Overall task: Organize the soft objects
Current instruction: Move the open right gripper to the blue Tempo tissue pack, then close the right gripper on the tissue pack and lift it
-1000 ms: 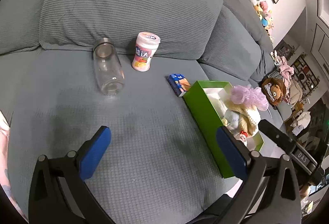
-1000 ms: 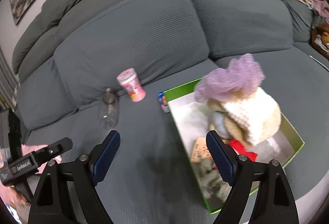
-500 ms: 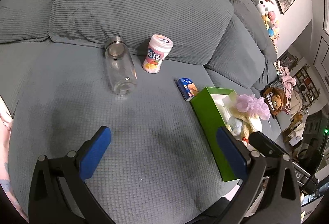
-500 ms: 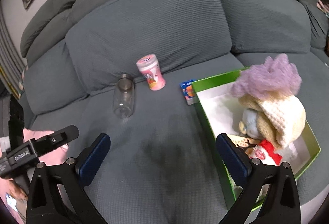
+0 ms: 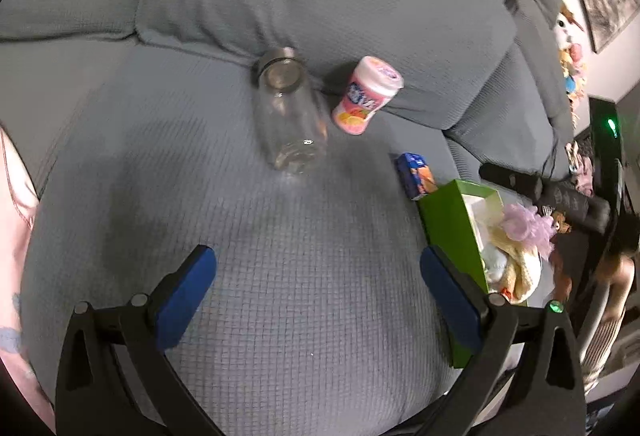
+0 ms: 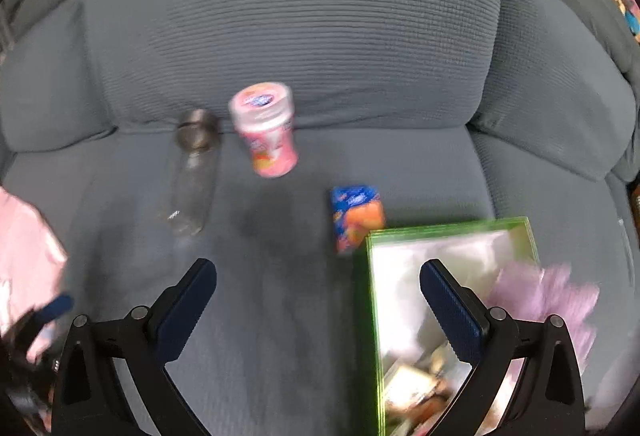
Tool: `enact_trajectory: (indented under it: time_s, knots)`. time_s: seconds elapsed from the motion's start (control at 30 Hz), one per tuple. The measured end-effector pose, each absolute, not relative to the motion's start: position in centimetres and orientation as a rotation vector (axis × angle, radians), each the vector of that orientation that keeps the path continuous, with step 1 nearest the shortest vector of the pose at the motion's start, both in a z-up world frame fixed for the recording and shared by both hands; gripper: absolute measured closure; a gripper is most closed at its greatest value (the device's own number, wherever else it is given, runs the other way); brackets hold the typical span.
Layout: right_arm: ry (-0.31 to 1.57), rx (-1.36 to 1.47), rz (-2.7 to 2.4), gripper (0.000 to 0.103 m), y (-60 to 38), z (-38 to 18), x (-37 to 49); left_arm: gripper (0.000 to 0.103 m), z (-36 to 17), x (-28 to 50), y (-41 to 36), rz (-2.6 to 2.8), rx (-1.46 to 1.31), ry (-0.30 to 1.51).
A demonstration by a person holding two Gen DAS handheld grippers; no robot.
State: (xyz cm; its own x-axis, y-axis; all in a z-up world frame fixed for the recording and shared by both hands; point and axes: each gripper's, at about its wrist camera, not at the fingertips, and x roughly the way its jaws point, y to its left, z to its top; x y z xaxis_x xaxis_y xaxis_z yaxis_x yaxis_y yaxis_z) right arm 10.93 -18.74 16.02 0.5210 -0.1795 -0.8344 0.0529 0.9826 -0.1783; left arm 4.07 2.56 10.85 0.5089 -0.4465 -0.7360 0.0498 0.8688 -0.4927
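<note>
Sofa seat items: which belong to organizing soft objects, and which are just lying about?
Job:
green box
purple fluffy item
cream knitted item

Lying about:
glass bottle
pink canister
small blue carton

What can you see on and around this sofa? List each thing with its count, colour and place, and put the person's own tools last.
sofa: one, grey, fills both views
glass bottle: one, clear with metal cap, on the seat by the back cushion
pink tub: one, pink with white lid, right of the bottle
small carton: one, blue and orange, beside the box corner
green box: one, green with white inside, right part of the seat
soft toys: several, lilac, cream and pale blue, in the box
left tool: one, black with blue pads, open, holding nothing
right tool: one, black with blue pads, open, holding nothing
</note>
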Motion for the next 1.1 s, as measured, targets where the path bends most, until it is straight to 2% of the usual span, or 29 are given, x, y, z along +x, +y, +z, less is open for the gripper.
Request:
enact_trajectory:
  time_s: [0.1,0.23,0.27,0.53,0.63,0.73,1.03,1.1]
  knots:
    - [1.075,-0.304,-0.172,0.004,-17.3,14.2,14.3,0.001,10.5,4.6,2.4,-0.307,-0.447,1.019]
    - [1.205,-0.422,-0.203,0.022,-16.8,10.2,18.8,0.001,10.3,4.7,2.2,-0.291,-0.431,1.029]
    - [1.233,-0.414,-0.21,0.025,-17.2,9.3,19.8,0.001,10.2,4.7,2.2,-0.287,-0.429,1.034]
    - [1.384,-0.321,-0.23,0.026,-20.9,4.5,24.0,0.002,10.1,4.9,1.6,-0.283,-0.381,1.029]
    - [1.419,-0.281,-0.211,0.033,-21.8,3.4,24.6,0.002,10.0,5.0,1.4,-0.284,-0.369,1.034]
    - [1.404,-0.199,-0.177,0.048,-22.7,3.9,24.7,0.002,10.1,5.0,1.4,-0.282,-0.366,1.031]
    - [1.336,-0.053,0.004,0.048,-19.2,6.2,20.6,0.002,9.5,5.2,2.0,-0.234,-0.356,1.033]
    - [1.297,-0.098,0.042,0.048,-17.1,7.0,18.8,0.002,9.4,5.2,2.5,-0.213,-0.355,1.037]
